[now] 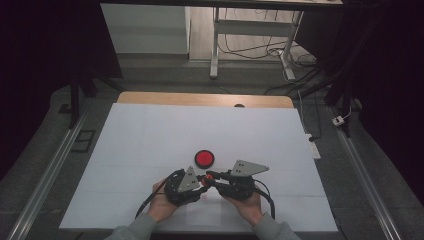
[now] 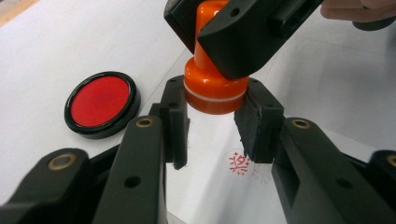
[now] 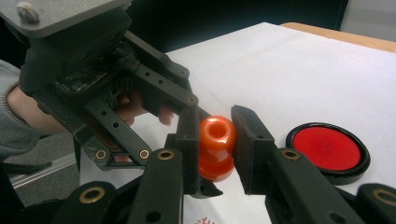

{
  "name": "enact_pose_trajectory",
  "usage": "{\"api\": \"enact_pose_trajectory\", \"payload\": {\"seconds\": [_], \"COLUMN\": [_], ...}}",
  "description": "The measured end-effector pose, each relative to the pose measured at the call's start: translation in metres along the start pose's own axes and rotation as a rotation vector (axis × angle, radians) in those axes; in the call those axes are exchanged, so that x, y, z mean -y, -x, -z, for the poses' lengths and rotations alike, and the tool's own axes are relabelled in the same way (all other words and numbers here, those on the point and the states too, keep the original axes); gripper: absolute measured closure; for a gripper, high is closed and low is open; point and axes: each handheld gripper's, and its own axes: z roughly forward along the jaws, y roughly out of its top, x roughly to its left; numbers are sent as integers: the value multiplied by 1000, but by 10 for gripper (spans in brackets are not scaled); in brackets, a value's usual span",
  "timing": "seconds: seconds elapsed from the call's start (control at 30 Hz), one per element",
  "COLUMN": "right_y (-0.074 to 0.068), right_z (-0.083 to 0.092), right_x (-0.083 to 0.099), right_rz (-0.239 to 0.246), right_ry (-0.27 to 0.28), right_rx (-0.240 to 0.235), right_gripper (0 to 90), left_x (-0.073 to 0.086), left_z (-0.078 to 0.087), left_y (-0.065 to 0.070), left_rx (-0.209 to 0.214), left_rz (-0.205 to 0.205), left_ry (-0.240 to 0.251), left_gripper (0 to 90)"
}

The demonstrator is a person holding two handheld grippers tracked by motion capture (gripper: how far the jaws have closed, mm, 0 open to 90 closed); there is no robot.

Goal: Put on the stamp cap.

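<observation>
We gripped the glossy orange plastic stamp [image 2: 215, 91] with both: our left gripper [image 2: 212, 123] clamped its wide base, our right gripper [image 3: 215, 140] its knob, just above the white paper sheet [image 1: 150, 135], near the round red ink pad [image 1: 204, 158].

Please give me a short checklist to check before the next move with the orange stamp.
1. Right gripper grips the orange stamp at its handle: ok.
2. Left gripper jaws press the stamp's base: ok.
3. Stamp lifted clear of the white sheet: ok.
4. Red print already on the sheet below: ok.
5. Red ink pad open and apart from both grippers: ok.
6. Ink on the stamp face: cannot tell, the face is hidden.
</observation>
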Motion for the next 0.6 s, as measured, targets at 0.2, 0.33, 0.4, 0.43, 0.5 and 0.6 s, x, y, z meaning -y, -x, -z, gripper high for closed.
{"api": "enact_pose_trajectory", "payload": {"seconds": [0.2, 0.33, 0.4, 0.43, 0.5, 0.6], "right_y": [-1, -1, 0, 0, 1, 1], "right_z": [0, 1, 1, 1, 2, 1], "right_x": [-1, -1, 0, 0, 0, 2], "right_rz": [7, -1, -7, -10, -15, -14], "right_ry": [4, 8, 13, 17, 28, 27], "right_rx": [2, -3, -8, -11, -18, -18], "right_gripper": [724, 726, 726, 727, 727, 728], "left_x": [-1, -2, -2, -2, -3, -2], "left_z": [1, 2, 3, 3, 4, 3], "left_y": [2, 3, 4, 4, 4, 5], "left_rx": [-24, -28, -34, -35, -40, -42], "left_rz": [-13, -13, -14, -15, -18, -25], "left_ry": [-1, -6, -1, 1, 2, -25], "left_gripper": [651, 652, 653, 653, 653, 653]}}
